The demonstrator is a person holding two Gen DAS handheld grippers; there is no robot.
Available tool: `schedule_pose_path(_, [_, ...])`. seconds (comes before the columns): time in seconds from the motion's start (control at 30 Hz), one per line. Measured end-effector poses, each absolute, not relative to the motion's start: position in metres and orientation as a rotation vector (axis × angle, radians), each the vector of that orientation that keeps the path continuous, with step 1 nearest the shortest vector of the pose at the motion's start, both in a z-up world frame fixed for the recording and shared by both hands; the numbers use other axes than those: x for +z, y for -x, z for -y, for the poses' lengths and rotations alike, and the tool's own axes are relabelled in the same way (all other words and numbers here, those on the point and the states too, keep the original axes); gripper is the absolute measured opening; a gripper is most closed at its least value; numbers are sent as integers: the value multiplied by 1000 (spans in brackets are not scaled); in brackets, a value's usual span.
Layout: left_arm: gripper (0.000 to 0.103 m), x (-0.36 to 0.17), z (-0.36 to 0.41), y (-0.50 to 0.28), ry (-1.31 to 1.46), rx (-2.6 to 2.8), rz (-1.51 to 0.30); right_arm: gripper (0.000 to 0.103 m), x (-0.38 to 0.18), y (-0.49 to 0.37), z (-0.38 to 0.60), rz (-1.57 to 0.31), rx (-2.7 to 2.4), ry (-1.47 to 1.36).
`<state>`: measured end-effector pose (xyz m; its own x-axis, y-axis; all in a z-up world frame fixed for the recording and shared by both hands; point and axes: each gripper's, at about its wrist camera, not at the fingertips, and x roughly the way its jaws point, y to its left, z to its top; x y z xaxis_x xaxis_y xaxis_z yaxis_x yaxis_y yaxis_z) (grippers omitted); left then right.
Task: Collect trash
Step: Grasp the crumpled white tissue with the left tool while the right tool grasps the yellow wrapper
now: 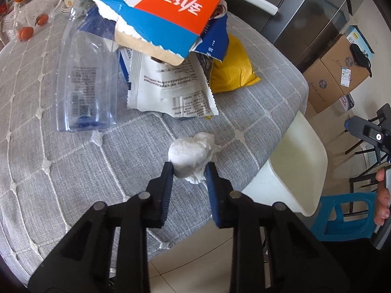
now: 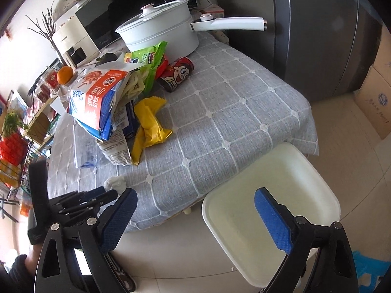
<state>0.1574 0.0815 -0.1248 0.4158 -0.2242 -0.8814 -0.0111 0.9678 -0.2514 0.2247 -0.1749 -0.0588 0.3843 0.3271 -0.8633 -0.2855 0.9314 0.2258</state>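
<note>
Where the left wrist view looks down, the left gripper (image 1: pixel 189 169) pinches a crumpled tissue (image 1: pixel 193 155) near the tabletop (image 1: pixel 61 171) edge, below a bottle (image 1: pixel 85 73) and wrappers (image 1: pixel 171 90). From the right wrist view, the right gripper (image 2: pixel 195 202) spreads wide, empty, above a white bin (image 2: pixel 273 210) beside the tabletop.
</note>
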Motion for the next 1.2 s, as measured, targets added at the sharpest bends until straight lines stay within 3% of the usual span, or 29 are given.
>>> schedule_pose_path(0.23, [26,-79,-107,-127,242,-121,-1026,77,-79,-254,142,-1125,453,-68])
schedule_pose_path(0.53, [26,-64,-159,-90,242,-64,-971,66,-111,-302,98,-1121,479,-97])
schedule_pose_path(0.7, [26,-69,-150,-111,265,-41,-979,60,-128,-320,74,-1122,493,-56])
schedule_pose_path(0.77, [26,-69,-150,-113,257,-37,-977,53,-136,-324,68,-1133,488,-28])
schedule_pose_path(0.83, [26,-69,-150,-112,253,-39,-976,35,-144,-326,65,-1148,507,-19])
schedule_pose_path(0.87, [26,-69,-150,-112,252,-39,-975,35,-145,-326,65,-1143,517,-23])
schedule_pose_path(0.97, [26,-67,-149,-111,252,-41,-969,18,-139,-323,66,-1128,553,-20])
schedule_pose_path(1.2, [26,-54,-138,-105,260,-65,-932,15,-113,-309,83,-1108,543,29])
